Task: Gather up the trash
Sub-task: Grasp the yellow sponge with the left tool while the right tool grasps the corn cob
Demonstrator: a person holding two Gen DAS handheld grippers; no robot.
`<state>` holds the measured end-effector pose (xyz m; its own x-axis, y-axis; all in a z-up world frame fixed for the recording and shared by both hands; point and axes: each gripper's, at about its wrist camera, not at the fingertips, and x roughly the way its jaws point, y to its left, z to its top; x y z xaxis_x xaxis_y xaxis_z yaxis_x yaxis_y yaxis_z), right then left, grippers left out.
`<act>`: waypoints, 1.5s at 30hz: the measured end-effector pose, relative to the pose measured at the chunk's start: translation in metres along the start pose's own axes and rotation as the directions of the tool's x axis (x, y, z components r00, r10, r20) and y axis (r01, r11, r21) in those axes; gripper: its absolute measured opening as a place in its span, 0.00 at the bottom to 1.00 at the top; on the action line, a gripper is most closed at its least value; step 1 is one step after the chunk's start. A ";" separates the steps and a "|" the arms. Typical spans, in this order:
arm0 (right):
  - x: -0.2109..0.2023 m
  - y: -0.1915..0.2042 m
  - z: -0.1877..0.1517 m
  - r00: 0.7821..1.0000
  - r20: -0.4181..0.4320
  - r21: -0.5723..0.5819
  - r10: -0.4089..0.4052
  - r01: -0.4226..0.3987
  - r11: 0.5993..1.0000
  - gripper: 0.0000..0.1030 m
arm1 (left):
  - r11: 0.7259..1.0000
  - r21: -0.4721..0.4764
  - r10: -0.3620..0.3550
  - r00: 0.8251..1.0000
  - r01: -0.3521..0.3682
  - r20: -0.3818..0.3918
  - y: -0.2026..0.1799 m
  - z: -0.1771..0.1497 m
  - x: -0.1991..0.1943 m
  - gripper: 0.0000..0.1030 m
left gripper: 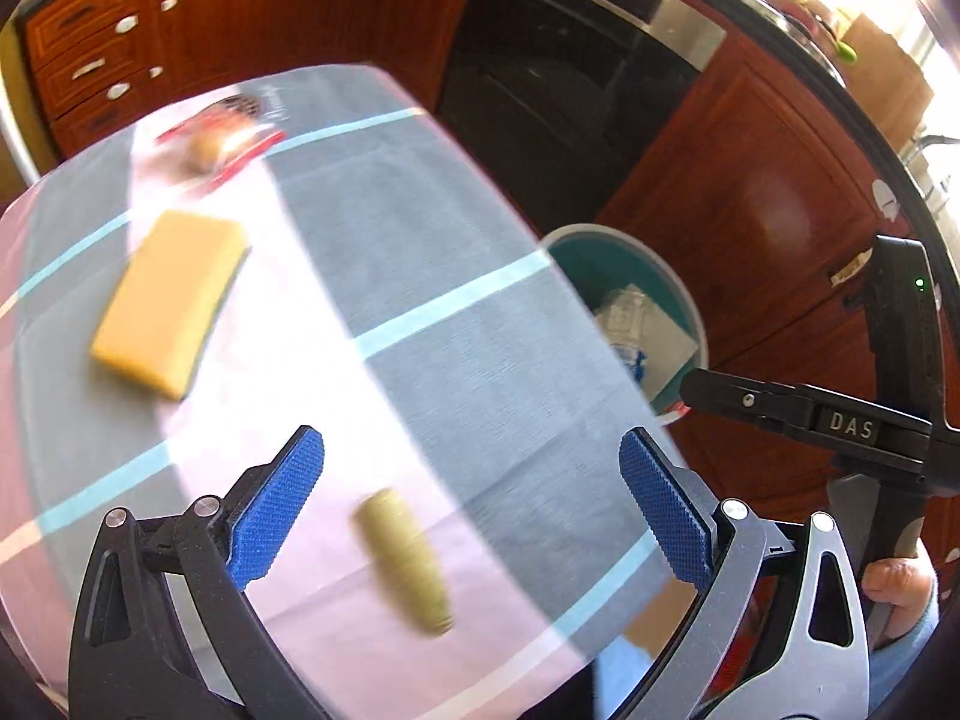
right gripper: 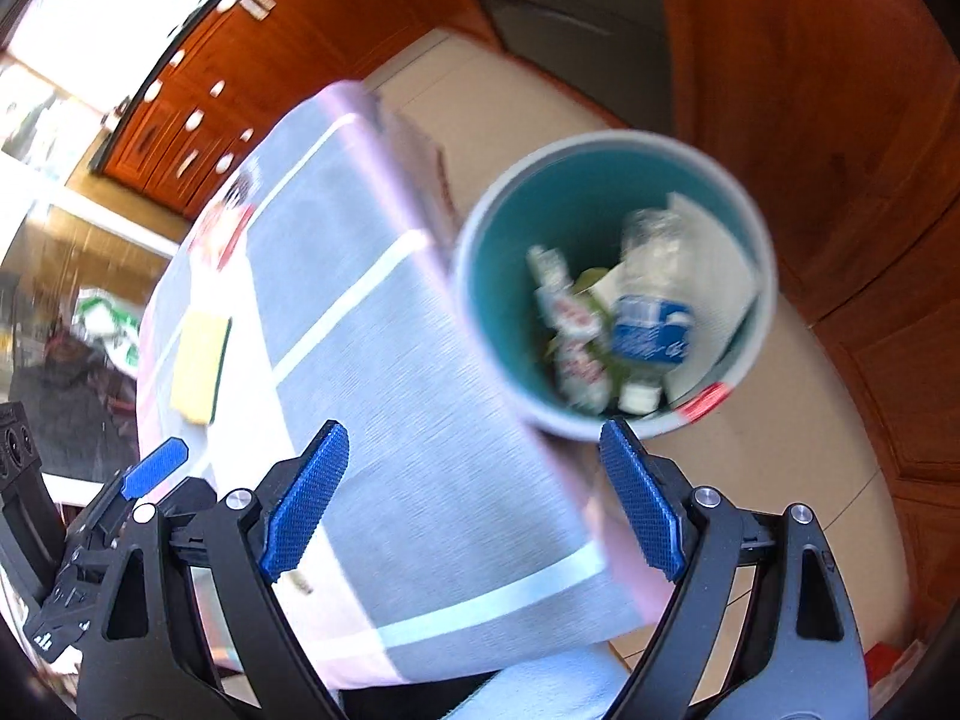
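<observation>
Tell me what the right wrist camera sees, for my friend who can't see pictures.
The open right gripper with blue pads holds nothing above a grey tablecloth with pale stripes. Beside the table, a round teal-lined bin on the floor holds a clear plastic bottle with a blue label and other blurred trash. A yellow rectangular sponge lies on the cloth.

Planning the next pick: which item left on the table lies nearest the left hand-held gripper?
The small olive-green roll, lying between the open fingers; the yellow sponge and red-edged packet lie farther away.
</observation>
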<state>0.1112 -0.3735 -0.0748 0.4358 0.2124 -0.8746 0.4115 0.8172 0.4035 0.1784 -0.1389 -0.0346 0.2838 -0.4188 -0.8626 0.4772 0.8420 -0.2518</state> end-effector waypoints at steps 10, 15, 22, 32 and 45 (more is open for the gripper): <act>0.045 0.096 -0.057 0.994 -0.112 -0.196 0.015 -0.037 0.980 0.80 | 0.987 -0.155 0.051 0.999 -0.050 0.005 0.088 -0.056 -0.030 0.96; 0.059 0.127 -0.075 0.995 -0.097 -0.279 -0.025 -0.003 0.960 0.78 | 0.980 -0.193 0.042 0.999 -0.042 -0.003 0.110 -0.070 -0.031 0.96; 0.079 0.156 -0.090 0.991 -0.111 -0.371 -0.075 0.028 0.928 0.49 | 0.974 -0.223 0.041 0.999 -0.042 -0.006 0.130 -0.077 -0.031 0.96; 0.088 0.164 -0.088 0.991 -0.099 -0.421 -0.088 0.038 0.906 0.15 | 0.969 -0.239 0.057 0.998 -0.062 -0.029 0.143 -0.076 -0.024 0.96; 0.075 0.131 -0.040 0.997 -0.082 -0.287 -0.010 -0.013 0.958 0.15 | 0.976 -0.169 0.131 0.991 -0.133 -0.023 0.160 -0.012 0.000 0.96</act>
<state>0.1663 -0.2289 -0.0982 0.3646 0.2468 -0.8978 0.1583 0.9337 0.3210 0.2447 -0.0004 -0.0798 0.3249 -0.2966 -0.8980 0.2872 0.9357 -0.2051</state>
